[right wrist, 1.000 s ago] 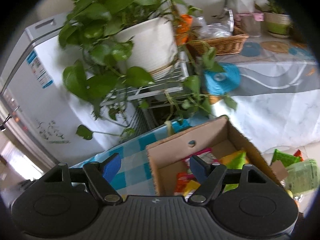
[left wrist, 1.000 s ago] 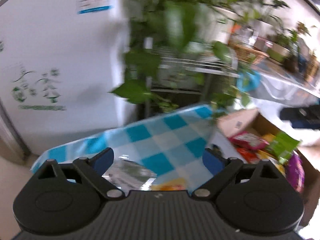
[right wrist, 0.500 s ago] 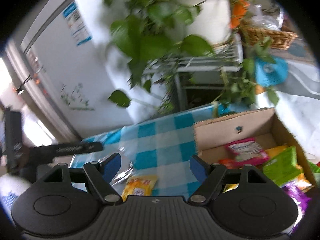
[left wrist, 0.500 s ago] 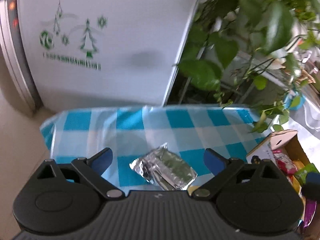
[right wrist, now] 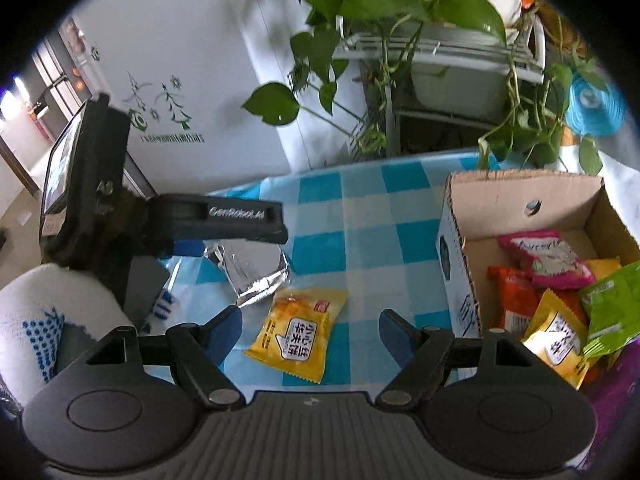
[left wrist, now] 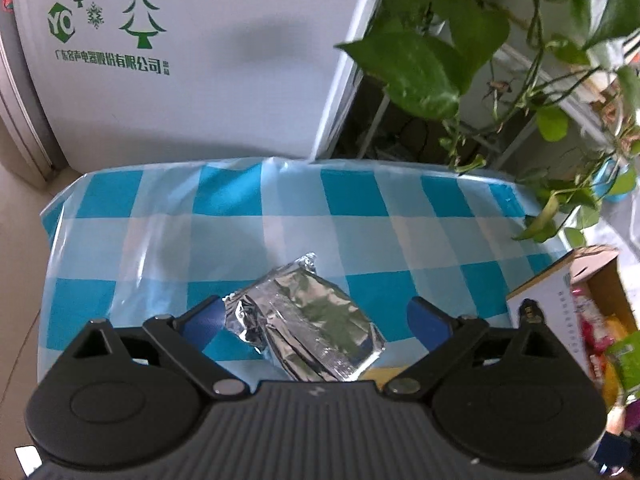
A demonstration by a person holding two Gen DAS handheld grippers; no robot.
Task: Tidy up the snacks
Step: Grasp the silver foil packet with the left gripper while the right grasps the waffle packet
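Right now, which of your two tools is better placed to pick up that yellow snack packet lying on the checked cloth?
The right tool. Its open fingers frame the yellow packet, which lies just ahead of it, beside the cardboard box. The left tool is open around the silver foil packet instead.

The surface [left wrist: 360,216] in front of me wears a blue-and-white checked plastic cloth. On it lie a silver foil packet [left wrist: 304,316] and, just beside it, a yellow snack packet [right wrist: 298,332]. An open cardboard box [right wrist: 520,196] of snacks stands at its right.
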